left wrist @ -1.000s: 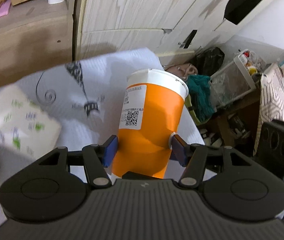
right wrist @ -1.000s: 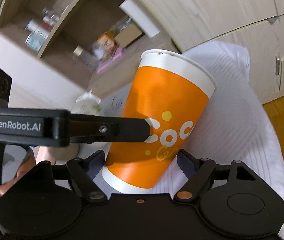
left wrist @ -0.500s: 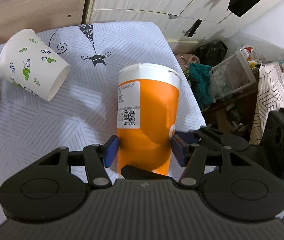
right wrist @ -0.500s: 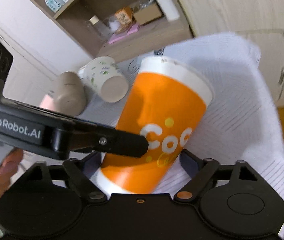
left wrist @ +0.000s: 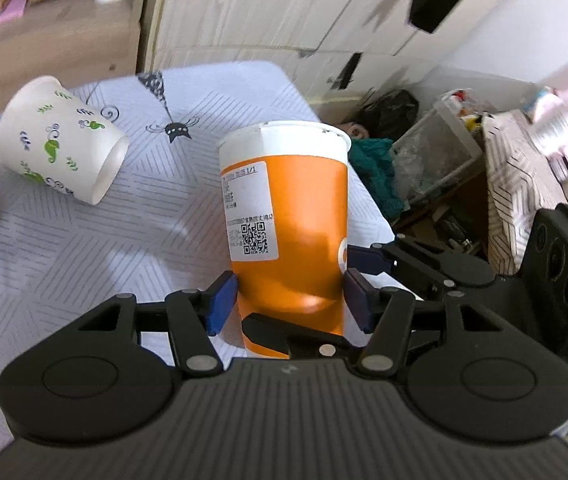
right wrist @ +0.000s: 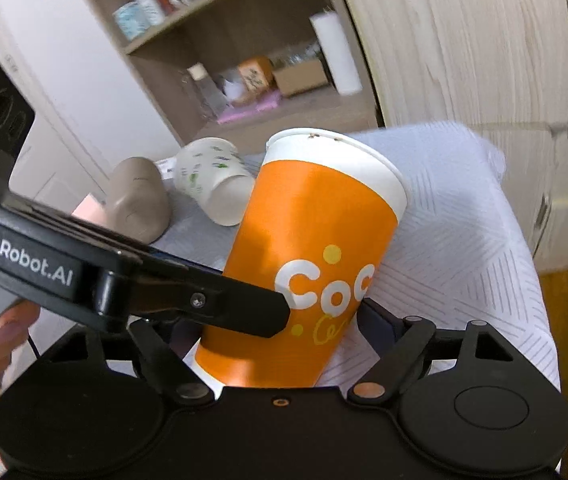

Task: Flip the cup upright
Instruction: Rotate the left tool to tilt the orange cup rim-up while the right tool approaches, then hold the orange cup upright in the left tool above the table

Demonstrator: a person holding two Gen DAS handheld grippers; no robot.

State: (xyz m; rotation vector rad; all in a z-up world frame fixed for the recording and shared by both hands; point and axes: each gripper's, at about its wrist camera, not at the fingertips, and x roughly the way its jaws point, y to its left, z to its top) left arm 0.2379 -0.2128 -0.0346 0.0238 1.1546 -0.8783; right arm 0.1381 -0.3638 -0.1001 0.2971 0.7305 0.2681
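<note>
Flanking the orange cup (left wrist: 288,220) low, both tongs (left wrist: 290,298) (right wrist: 279,340) meet crosswise.

Left gripper (left wrist: 290,300) pads flank the upright orange cup (left wrist: 288,220); a white cup (left wrist: 59,140) lies sideways.

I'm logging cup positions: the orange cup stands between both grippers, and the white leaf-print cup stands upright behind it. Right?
Not quite. The white leaf-print cup lies on its side on the tablecloth, as the left wrist view shows. The orange cup does stand between the left gripper and the right gripper.
</note>
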